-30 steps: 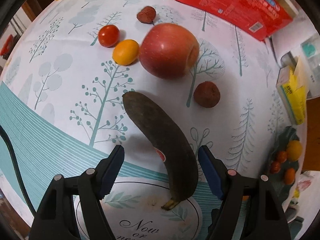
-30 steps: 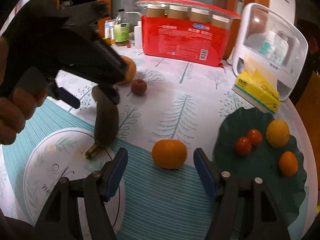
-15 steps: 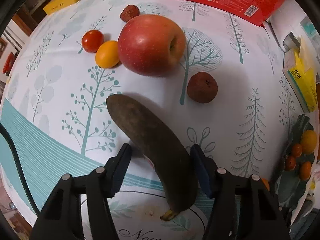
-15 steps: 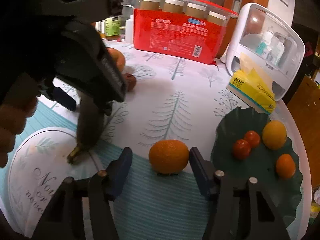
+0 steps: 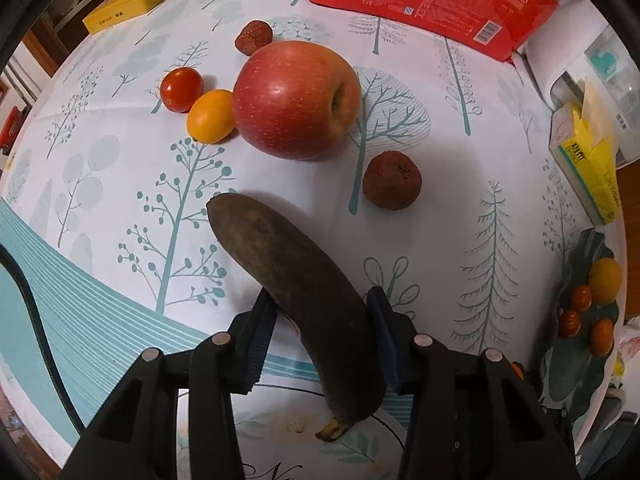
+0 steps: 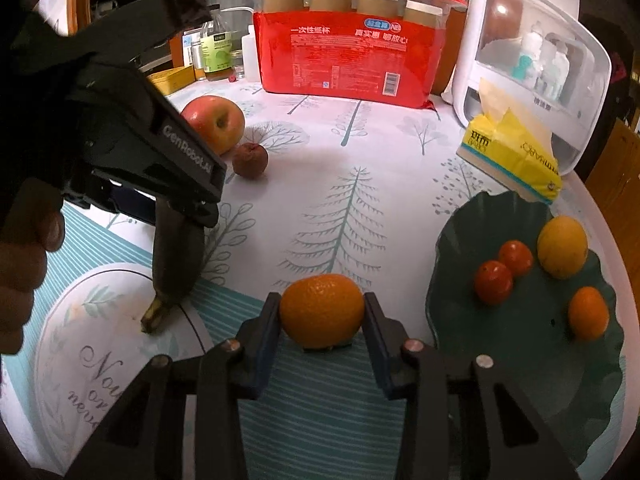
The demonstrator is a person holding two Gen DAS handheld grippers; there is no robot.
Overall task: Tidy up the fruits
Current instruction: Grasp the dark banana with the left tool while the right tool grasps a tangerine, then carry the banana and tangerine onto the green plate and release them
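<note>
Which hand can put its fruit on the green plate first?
Right, probably. The right gripper has just been closing on the orange, right beside the green plate. The left gripper, closing around the dark banana, is farther away.

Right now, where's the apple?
Left wrist view, upper centre: the apple sits on the tablecloth, touching the small orange fruit on its left, beyond the banana.
</note>
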